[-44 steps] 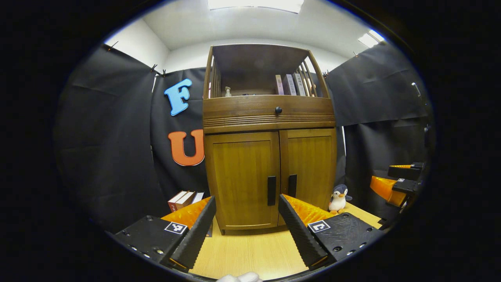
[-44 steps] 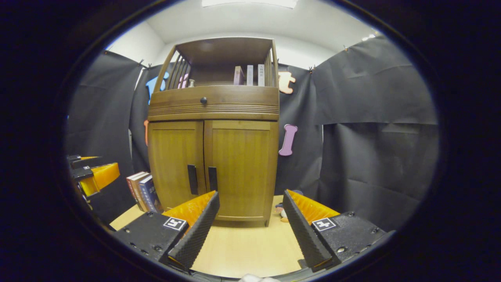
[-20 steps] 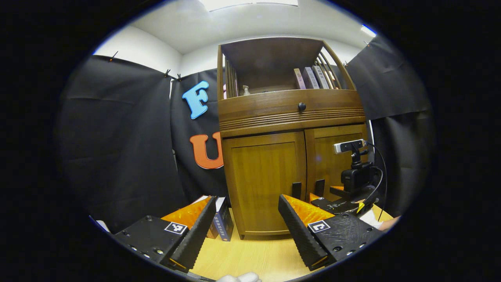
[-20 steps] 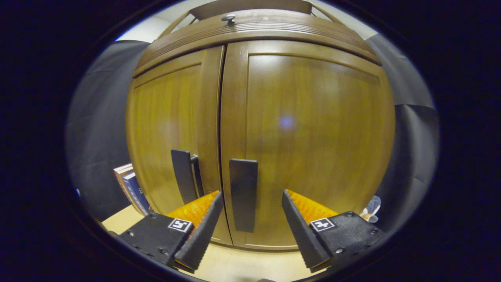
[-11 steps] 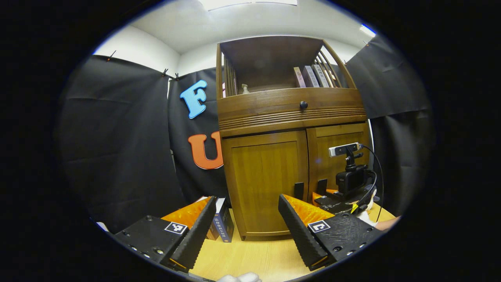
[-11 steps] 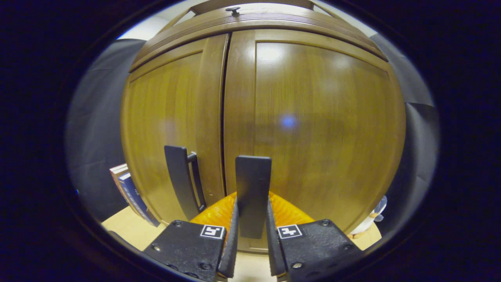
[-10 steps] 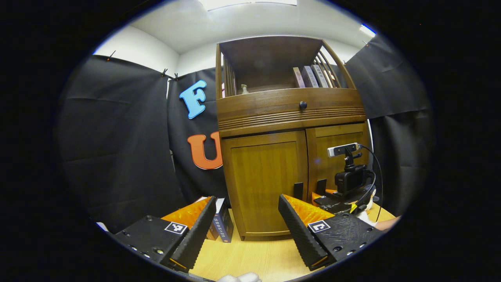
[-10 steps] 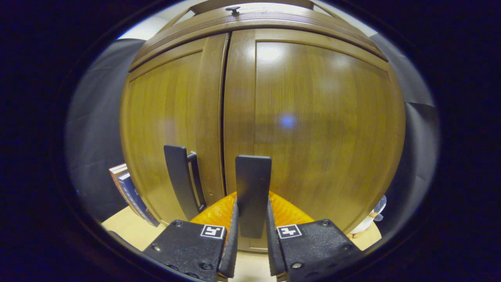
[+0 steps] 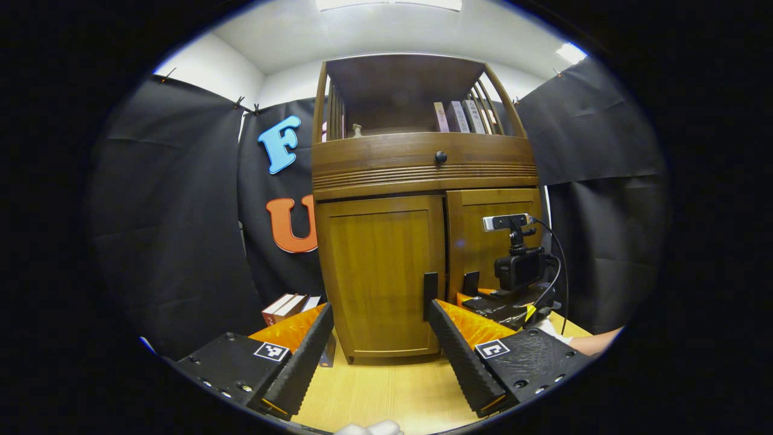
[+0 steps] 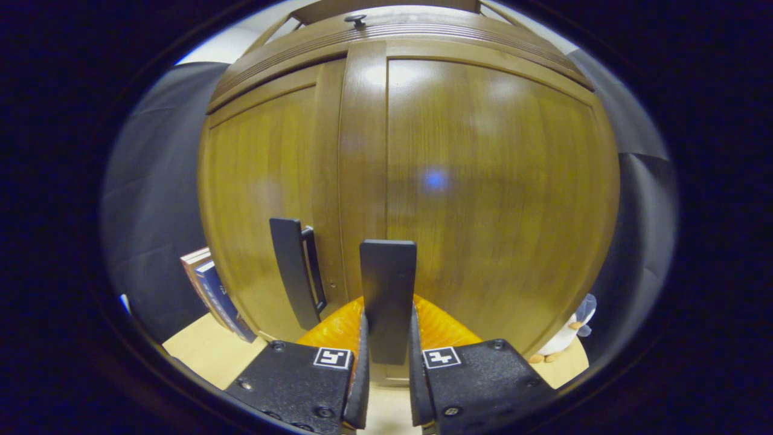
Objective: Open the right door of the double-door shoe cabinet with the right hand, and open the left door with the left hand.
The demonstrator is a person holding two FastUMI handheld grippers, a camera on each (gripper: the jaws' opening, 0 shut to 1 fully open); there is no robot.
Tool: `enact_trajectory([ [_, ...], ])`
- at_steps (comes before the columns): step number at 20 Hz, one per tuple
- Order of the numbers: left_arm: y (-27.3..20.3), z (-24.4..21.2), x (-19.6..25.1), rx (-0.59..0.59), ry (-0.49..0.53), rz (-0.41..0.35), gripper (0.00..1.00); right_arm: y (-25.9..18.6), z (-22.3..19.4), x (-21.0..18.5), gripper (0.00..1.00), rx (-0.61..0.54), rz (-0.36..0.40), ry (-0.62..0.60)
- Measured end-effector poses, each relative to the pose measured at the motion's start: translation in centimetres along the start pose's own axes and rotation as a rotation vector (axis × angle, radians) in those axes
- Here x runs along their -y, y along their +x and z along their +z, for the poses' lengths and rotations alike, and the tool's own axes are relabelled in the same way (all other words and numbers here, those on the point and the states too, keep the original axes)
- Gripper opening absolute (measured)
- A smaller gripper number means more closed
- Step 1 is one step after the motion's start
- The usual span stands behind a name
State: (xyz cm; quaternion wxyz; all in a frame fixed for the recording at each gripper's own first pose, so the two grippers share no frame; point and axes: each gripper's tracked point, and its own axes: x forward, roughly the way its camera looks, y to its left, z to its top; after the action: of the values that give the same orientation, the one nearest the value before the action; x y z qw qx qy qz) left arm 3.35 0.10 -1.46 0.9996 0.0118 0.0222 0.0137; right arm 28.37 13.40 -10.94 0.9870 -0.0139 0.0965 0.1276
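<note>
- the shoe cabinet (image 9: 423, 181) stands on a pale wood floor against the black cloth, and everything here is placed from it.
- the right gripper (image 10: 386, 356) is right up against the cabinet front, its two fingers clamped on the right door's handle (image 10: 388, 290), a flat black upright bar; gripping it low and from both sides gives a firm hold for pulling the door outward.
- the right door (image 10: 483, 199) looks at most barely off the frame; i cannot tell whether it has begun to swing, so by my reading the pull is just starting.
- the left door's handle (image 10: 293, 269) sits just beside the held one, across the centre seam, and nothing touches it.
- the left gripper (image 9: 380, 344) hangs well back from the cabinet, fingers apart and empty, roughly facing the left door (image 9: 380, 272); it is likely held off there to leave room for the right door to swing.
- from the left gripper view, the right gripper shows low at the cabinet's right door, with a small camera (image 9: 519, 266) on top of it.
- some books (image 9: 290, 305) stand by the cabinet's left side, and a small penguin toy (image 10: 564, 341) sits at its right corner, near the right door's swing path, which is a thing to watch.
</note>
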Motion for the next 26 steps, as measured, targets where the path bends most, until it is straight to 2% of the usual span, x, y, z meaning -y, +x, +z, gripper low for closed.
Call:
enact_trajectory([
  [14, -3.3, -0.7, -1.1, 0.016, -0.008, -0.075, 0.96, -7.6, -2.0, 1.5, 0.30, -0.003, -0.082, 0.021],
  [26, -5.7, -0.7, 0.6, 0.033, -0.006, -0.147, 0.96, -14.3, -3.9, 5.2, 0.28, 0.000, -0.167, 0.069],
])
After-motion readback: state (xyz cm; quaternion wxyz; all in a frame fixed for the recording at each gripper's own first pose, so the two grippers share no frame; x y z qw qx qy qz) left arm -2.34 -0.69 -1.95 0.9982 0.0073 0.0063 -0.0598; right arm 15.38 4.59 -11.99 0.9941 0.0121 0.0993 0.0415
